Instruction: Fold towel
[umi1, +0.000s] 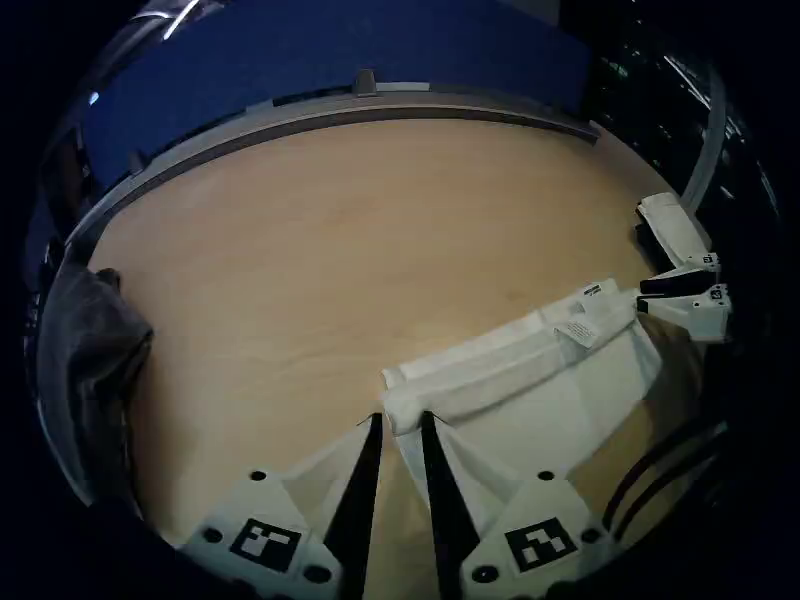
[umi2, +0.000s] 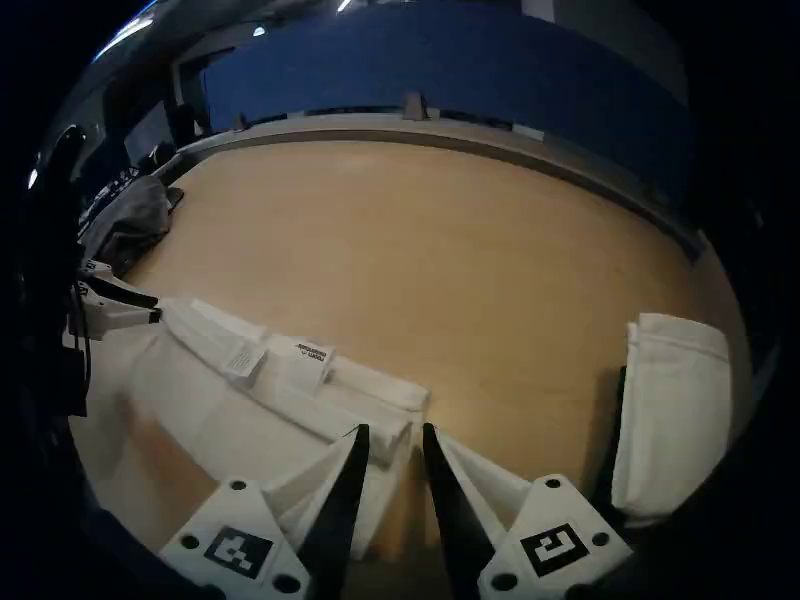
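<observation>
Wooden desk (umi1: 300, 260), blue partition (umi1: 350, 50) behind. Far left: a grey cloth (umi1: 95, 340) is heaped at the desk edge, well apart from the work. Centre: the white towel (umi2: 230, 400) lies part-folded along the near edge. It looks light, soft and limp, so I judge the corners the place to hold. My left gripper (umi1: 400, 418) and right gripper (umi2: 393, 430) each pinch one end's folded edge. Right: a second folded towel (umi2: 670, 410) lies apart. Nothing obstructs.
</observation>
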